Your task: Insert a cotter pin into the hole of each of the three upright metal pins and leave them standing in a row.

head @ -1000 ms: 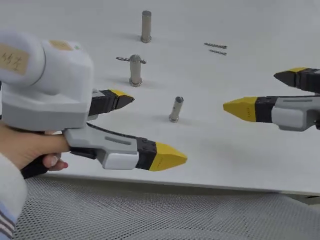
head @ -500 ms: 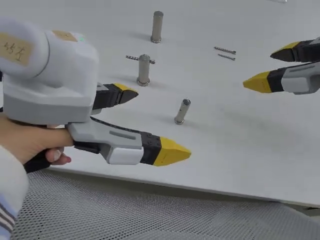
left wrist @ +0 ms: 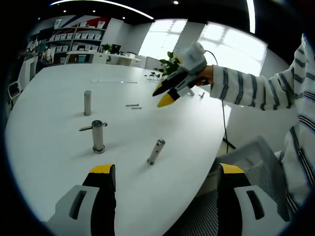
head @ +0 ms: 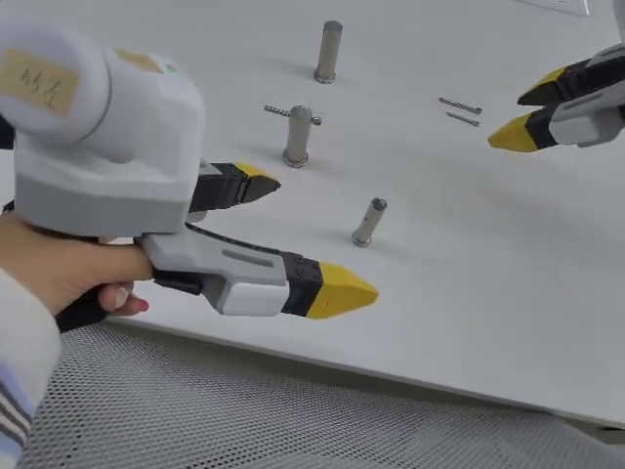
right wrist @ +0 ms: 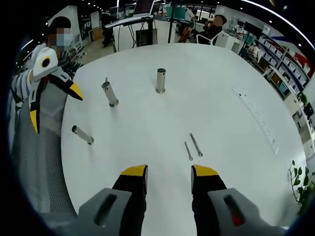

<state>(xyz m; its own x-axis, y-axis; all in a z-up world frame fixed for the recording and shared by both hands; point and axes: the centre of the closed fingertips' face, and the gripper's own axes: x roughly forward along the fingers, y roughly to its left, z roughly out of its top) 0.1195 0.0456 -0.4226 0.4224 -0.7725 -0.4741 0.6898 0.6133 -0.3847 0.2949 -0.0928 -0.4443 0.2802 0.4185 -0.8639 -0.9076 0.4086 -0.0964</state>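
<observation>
Head view is showing my left gripper at about 8 o'clock, with its jaws sitting wide apart and nothing between them. My right gripper is hovering at 2 o'clock, jaws apart and empty too, near two loose cotter pins lying on the white table. Toward 12 o'clock the far pin is standing straight. Below it, the middle pin is wearing a fitted cotter pin through its top. Nearest me, the near pin is leaning.
</observation>
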